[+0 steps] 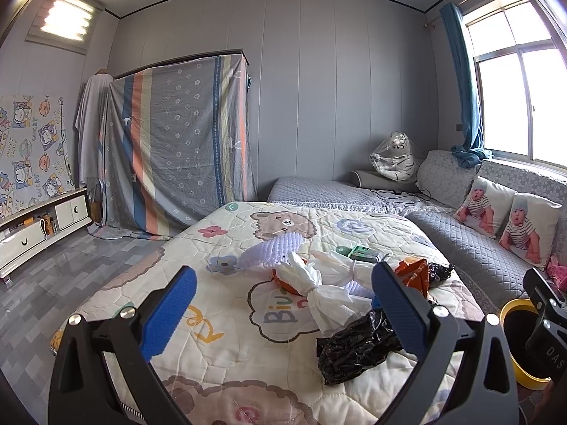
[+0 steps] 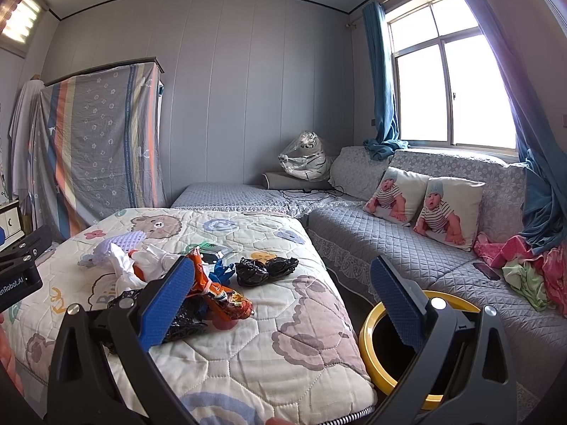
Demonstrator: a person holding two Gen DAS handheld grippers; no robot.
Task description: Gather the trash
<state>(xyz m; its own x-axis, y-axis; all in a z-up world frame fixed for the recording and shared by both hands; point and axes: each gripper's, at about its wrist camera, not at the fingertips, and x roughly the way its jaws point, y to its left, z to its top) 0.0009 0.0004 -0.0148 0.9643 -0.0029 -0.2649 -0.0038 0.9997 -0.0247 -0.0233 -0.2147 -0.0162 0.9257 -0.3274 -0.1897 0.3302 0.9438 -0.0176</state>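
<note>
The left claw (image 1: 283,311) is spread wide and holds nothing. It hangs over the bed (image 1: 219,340). A black bag (image 1: 354,347) lies on the bed at about 5 o'clock in the left view, touching a white bag (image 1: 329,297). The right claw (image 2: 280,301) is spread wide too, with nothing in it. An orange wrapper (image 2: 226,297) lies by its left finger. The yellow bin (image 2: 372,350) stands on the floor at 4 o'clock.

Two baby-print cushions (image 2: 425,205) on grey quilted sofa (image 2: 372,233)
</note>
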